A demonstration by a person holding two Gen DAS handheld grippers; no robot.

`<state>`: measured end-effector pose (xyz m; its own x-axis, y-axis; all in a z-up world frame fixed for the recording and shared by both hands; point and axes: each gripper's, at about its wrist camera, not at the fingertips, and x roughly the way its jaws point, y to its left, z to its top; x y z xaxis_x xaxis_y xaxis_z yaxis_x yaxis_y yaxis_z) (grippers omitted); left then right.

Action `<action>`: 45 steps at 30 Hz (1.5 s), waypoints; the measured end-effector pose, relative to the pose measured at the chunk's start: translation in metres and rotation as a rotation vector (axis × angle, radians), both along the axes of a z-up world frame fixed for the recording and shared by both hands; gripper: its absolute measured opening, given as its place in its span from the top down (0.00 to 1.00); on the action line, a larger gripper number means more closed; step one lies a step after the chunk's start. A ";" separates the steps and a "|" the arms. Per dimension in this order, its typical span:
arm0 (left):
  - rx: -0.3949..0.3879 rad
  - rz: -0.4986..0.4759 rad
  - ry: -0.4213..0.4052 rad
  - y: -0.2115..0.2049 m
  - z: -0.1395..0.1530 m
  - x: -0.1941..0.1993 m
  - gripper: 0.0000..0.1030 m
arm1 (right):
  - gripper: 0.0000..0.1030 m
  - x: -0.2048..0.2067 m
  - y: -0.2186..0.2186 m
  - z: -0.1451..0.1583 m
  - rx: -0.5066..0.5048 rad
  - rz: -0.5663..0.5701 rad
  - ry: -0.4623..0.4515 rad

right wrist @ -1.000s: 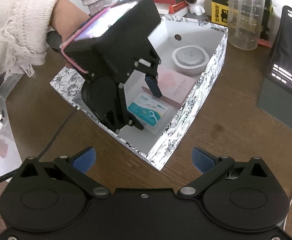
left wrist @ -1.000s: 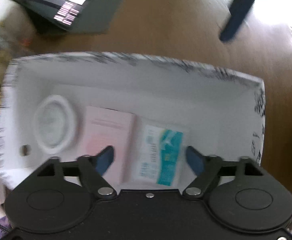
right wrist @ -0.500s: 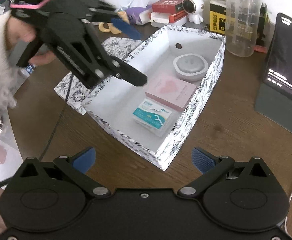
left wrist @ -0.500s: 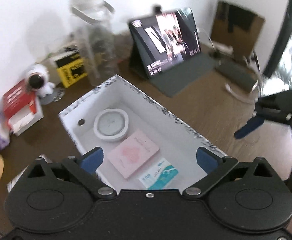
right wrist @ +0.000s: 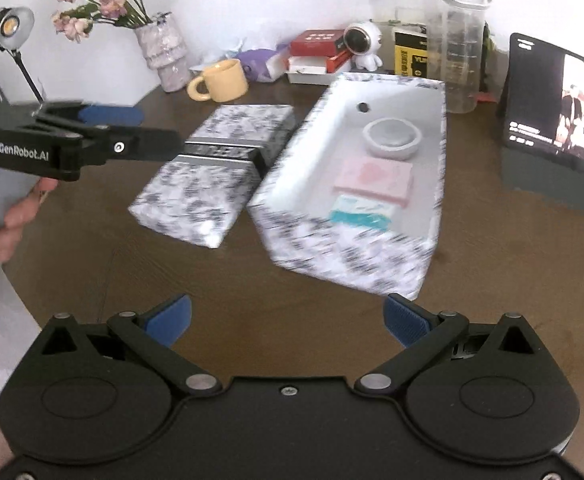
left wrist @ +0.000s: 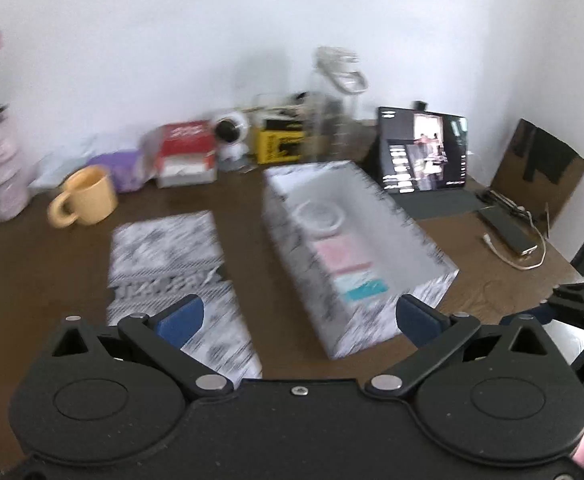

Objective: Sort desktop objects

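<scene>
Both the left gripper (left wrist: pixel 298 318) and right gripper (right wrist: pixel 287 320) hang empty, jaws spread. The patterned box (right wrist: pixel 432 92) holds a white dish (right wrist: pixel 392 136), pink pad (right wrist: pixel 374 174) and teal packet (right wrist: pixel 362 210); its lid (right wrist: pixel 211 176) lies at its 9 o'clock, where a low sweep could knock it.

White "GenRobot.AI" lettering on side of left gripper (right wrist: pixel 127 130); yellow box (right wrist: pixel 408 55) print starts "YU", rest unreadable
</scene>
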<state>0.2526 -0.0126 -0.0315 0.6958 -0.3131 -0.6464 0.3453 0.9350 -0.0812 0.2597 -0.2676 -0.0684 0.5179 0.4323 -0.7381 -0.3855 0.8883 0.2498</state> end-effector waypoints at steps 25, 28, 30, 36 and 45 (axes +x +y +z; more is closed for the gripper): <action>0.025 0.313 0.080 0.120 -0.025 -0.031 0.00 | 0.00 -0.054 0.129 -0.003 0.007 -0.031 -0.068; 0.056 0.318 0.095 0.124 -0.032 -0.018 0.00 | 0.00 -0.030 0.139 -0.008 0.007 -0.014 -0.069; 0.070 0.332 0.101 0.129 -0.039 0.000 0.00 | 0.00 -0.013 0.142 -0.011 0.002 -0.004 -0.071; 0.097 0.370 0.127 0.137 -0.058 0.059 0.00 | 0.00 0.056 0.147 -0.020 0.013 0.006 -0.050; 0.005 0.319 0.266 0.140 -0.105 0.150 0.00 | 0.00 0.145 0.154 -0.057 -0.005 -0.052 0.033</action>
<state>0.4021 0.1270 -0.1370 0.5657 -0.1056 -0.8178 0.0060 0.9923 -0.1240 0.4048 -0.1140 -0.1259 0.5145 0.4017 -0.7576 -0.3307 0.9081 0.2568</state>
